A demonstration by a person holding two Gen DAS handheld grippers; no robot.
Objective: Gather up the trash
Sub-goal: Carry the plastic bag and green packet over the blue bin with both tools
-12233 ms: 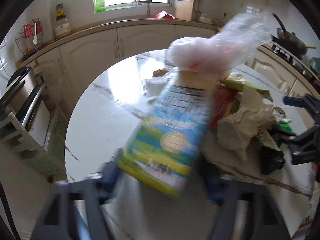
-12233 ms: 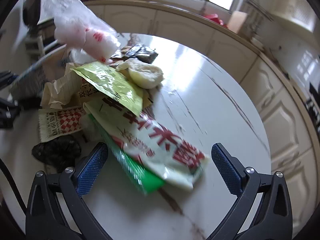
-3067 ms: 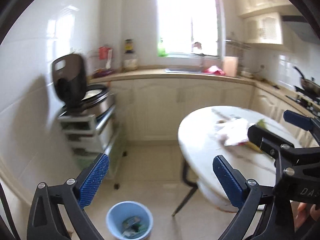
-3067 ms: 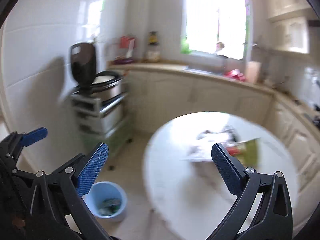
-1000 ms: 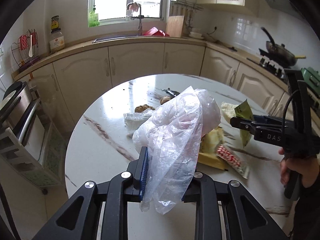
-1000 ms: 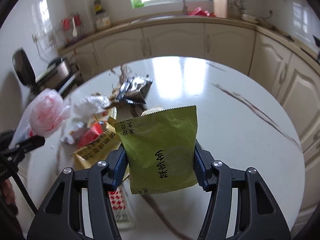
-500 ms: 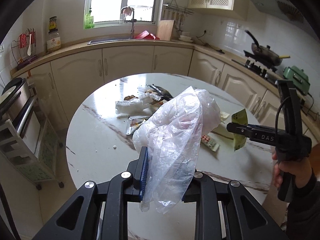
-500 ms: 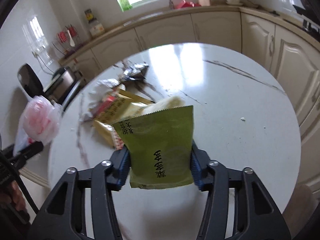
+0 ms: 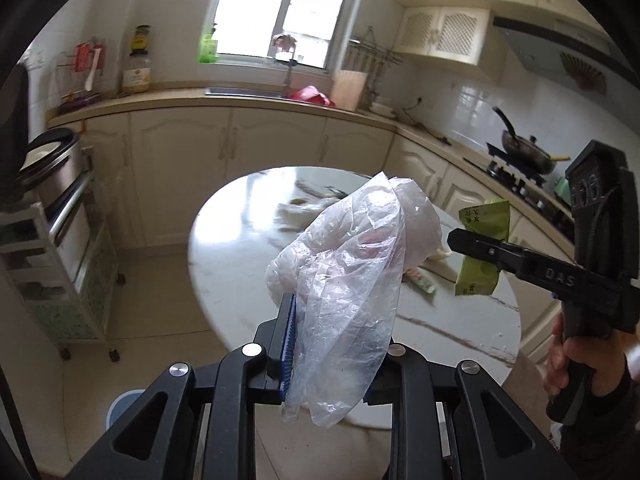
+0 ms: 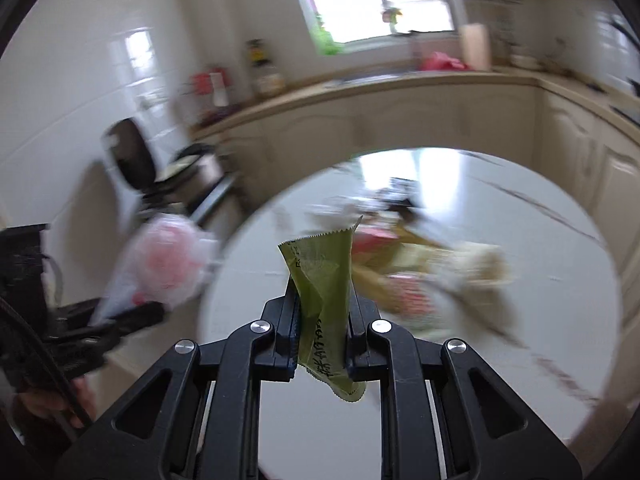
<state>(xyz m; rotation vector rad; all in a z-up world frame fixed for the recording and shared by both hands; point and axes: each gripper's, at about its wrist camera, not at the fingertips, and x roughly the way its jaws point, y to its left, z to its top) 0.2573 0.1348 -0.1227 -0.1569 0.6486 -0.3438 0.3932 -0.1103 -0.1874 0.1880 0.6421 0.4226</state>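
Note:
My left gripper (image 9: 326,344) is shut on a crumpled clear plastic bag (image 9: 352,264) and holds it in the air before the round white table (image 9: 240,216). My right gripper (image 10: 322,334) is shut on a green snack wrapper (image 10: 324,280); the wrapper also shows in the left wrist view (image 9: 482,256), held at the right. More wrappers (image 10: 408,272) lie in a blurred pile on the table. The rim of a blue bin (image 9: 122,404) shows on the floor at lower left. In the right wrist view the plastic bag (image 10: 164,264) appears pinkish at the left.
A wheeled rack (image 9: 60,264) with a rice cooker (image 9: 48,160) stands left of the table. Cream cabinets (image 9: 256,148) and a counter with a sink run along the back wall. A stove with a pan (image 9: 524,152) is at the right.
Both grippers have pulled back and up from the table, still holding the bag and the green wrapper. The floor and the blue bin's rim have come into the left wrist view.

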